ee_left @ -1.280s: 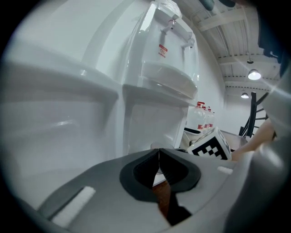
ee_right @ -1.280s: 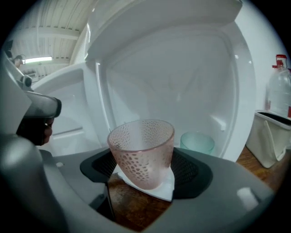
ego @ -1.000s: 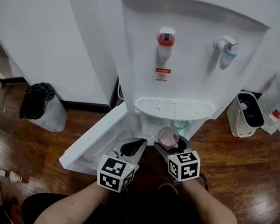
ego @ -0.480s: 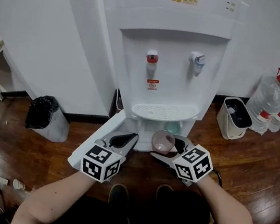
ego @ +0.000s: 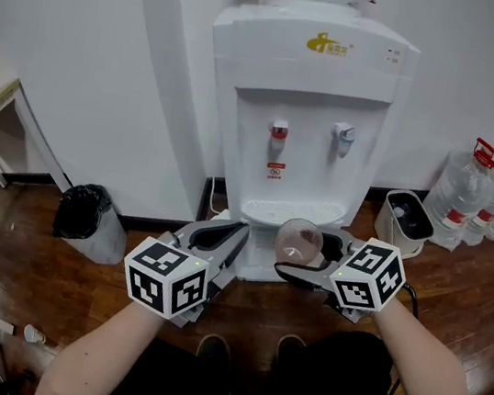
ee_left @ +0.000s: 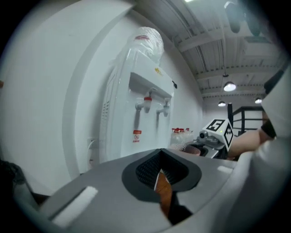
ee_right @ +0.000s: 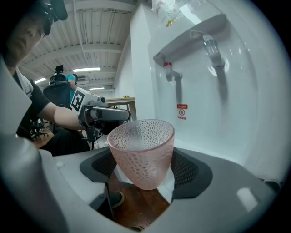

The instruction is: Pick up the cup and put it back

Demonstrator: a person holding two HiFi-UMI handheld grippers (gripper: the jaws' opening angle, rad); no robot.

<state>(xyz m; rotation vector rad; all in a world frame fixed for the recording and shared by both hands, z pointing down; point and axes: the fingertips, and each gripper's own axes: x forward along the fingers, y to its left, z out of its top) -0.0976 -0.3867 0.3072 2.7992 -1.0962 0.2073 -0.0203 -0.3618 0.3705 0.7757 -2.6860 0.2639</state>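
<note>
The water dispenser (ego: 305,127) stands against the white wall. On its top front is a gold logo with a short line of gold characters, too small to read. Below that sit a red tap (ego: 279,133) and a blue tap (ego: 343,135). Under the red tap is a white warning sticker (ego: 274,171) with a red band. The right gripper view shows a red prohibition circle on it, but its print cannot be read.

In front of the dispenser's drip tray, the right gripper (ego: 305,255) has its jaws closed on the cup (ego: 299,240). The cup is a pink dimpled glass, held upright and empty between the pads, clear of the tray. The left gripper (ego: 222,235) hangs just left of the cup. Its jaws have just been opening and stand slightly apart with nothing between them.

Right of the dispenser are a white bin (ego: 403,219) and water bottles (ego: 470,195) with red labels, and left of it a black-bagged bin (ego: 86,218).
</note>
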